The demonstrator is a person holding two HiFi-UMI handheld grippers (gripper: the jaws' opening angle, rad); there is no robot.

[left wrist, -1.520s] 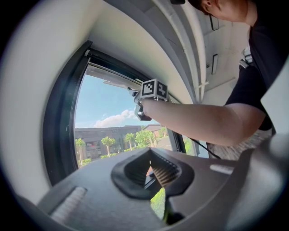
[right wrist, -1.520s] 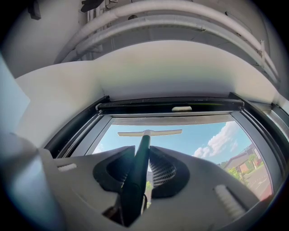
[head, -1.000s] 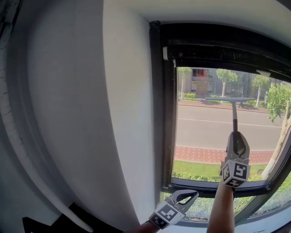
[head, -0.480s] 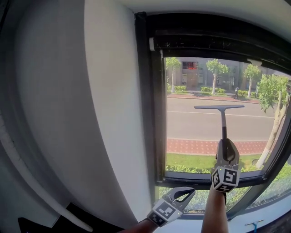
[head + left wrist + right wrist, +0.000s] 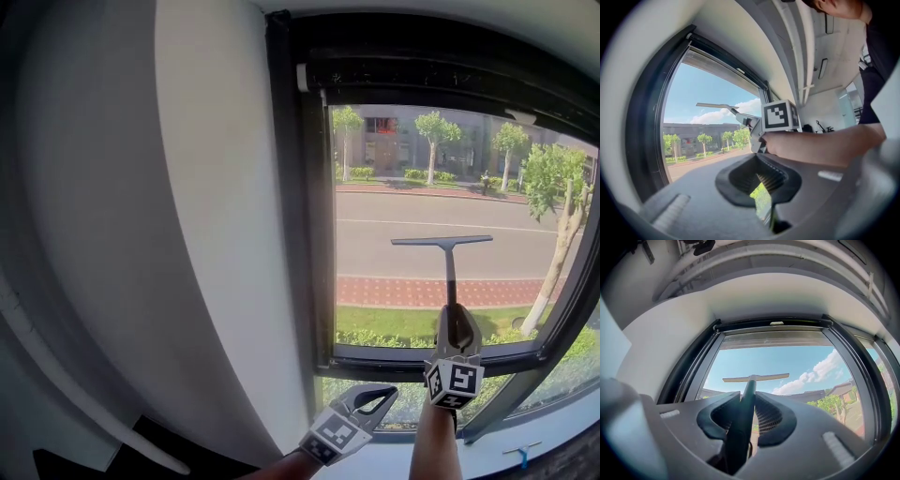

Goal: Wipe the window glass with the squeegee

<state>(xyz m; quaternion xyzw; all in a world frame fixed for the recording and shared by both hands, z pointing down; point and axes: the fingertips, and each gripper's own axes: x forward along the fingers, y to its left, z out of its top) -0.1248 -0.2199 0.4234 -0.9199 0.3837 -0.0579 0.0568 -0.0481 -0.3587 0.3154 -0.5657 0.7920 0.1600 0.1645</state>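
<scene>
R gripper has its 2 jaws pinched on the squeegee handle, which stands upright. The blade sits level across the lower-middle of the glass (street and trees beyond). L gripper hangs low, below the frame and near the wall. Its 2 jaws are pressed together w/ nothing between, and it is apart from the R gripper.

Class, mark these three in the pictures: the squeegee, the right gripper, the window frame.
squeegee (image 5: 451,279), head view, on its handle shaft.
right gripper (image 5: 456,317), head view, between its fingertips, at the handle.
window frame (image 5: 315,234), head view, on its dark left upright.
</scene>
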